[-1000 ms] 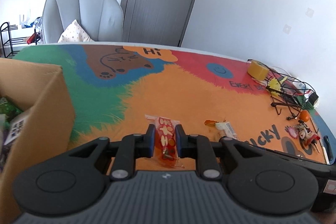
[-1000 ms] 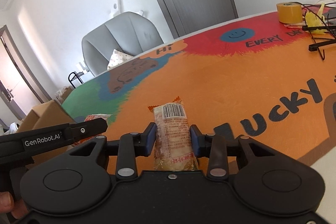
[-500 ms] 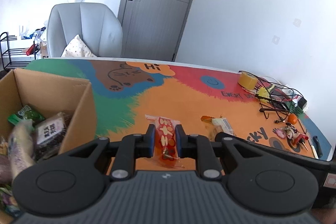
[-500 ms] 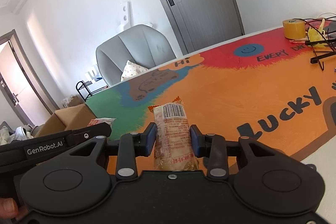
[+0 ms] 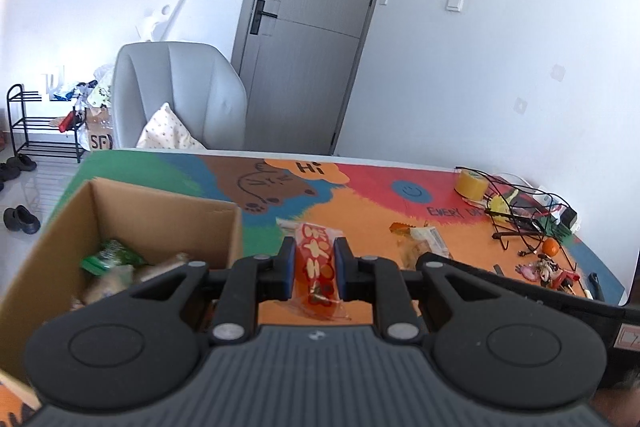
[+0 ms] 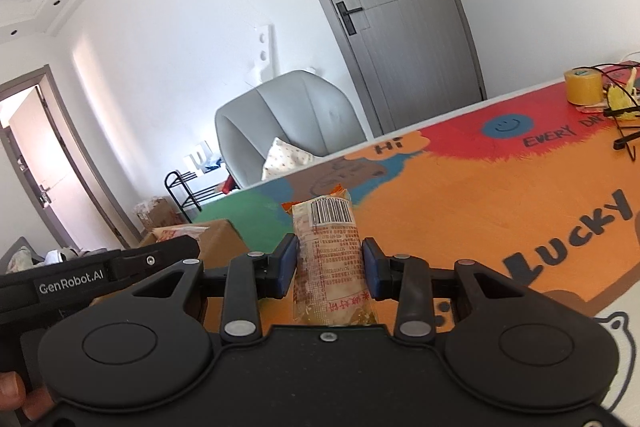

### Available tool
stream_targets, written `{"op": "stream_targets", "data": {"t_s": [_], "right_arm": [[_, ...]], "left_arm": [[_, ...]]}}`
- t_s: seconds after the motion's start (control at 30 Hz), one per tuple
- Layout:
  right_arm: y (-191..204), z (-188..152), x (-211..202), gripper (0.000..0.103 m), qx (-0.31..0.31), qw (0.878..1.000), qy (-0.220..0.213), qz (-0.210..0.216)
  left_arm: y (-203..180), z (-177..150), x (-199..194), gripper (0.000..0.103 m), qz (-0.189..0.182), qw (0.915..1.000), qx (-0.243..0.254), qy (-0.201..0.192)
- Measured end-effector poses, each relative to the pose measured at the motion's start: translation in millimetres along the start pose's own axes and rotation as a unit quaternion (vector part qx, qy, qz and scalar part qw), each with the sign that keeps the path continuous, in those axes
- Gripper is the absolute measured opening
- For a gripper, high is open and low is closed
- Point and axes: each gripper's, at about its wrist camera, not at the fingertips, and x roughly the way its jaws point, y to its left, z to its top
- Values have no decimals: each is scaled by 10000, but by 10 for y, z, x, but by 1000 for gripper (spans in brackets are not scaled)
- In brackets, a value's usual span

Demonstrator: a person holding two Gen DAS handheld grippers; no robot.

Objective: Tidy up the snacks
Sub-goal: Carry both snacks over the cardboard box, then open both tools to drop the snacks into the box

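Note:
My left gripper (image 5: 315, 267) is shut on a red snack packet (image 5: 318, 269) with white and orange print, held above the table beside the right wall of an open cardboard box (image 5: 160, 203). Several wrapped snacks lie inside the box, among them a green packet (image 5: 114, 255). My right gripper (image 6: 330, 267) is shut on a pale orange-ended snack bar (image 6: 330, 259) with a barcode, which also shows past the left gripper as the snack bar (image 5: 424, 241). The left gripper's body (image 6: 100, 275) crosses the lower left of the right wrist view, with the box (image 6: 216, 239) behind it.
The table wears a colourful mat (image 5: 360, 195) in green, brown, orange and red. At its far right are a yellow tape roll (image 5: 469, 183), a black wire rack with cables (image 5: 520, 211), a small orange (image 5: 551, 247) and trinkets. A grey armchair (image 5: 176, 95) stands behind.
Both grippers rose and swung left with their snacks still gripped. The cardboard box came fully into the left wrist view, its inside now visible.

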Motion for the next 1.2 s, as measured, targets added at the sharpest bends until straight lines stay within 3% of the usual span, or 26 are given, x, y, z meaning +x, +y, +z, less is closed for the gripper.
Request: {"op": "stream_targets", "data": {"t_s": [0.5,0.8,0.93,1.07,1.2], "right_arm": [[654,15,152,36,-237,9987,27,443],[1090,-17,234,36,-556,9962,144,650],[1229,-41,275,36,-620,9949,229,767],[1353,-63,301,36,-671,9935,288,874],[1461,-93,324,37,-720,9917,368,1004]], "left_arm": [[726,100,-444,19,494,9980,-310,-259],[1058,46,-466,19,654,9961,-589,-107],[1160,22,-469,28,777,9950,-629,-26],[1219,25,-566,43,844,9939,-693,-128],[1243,41,-691,50,917,9929,-719,-256]]}}
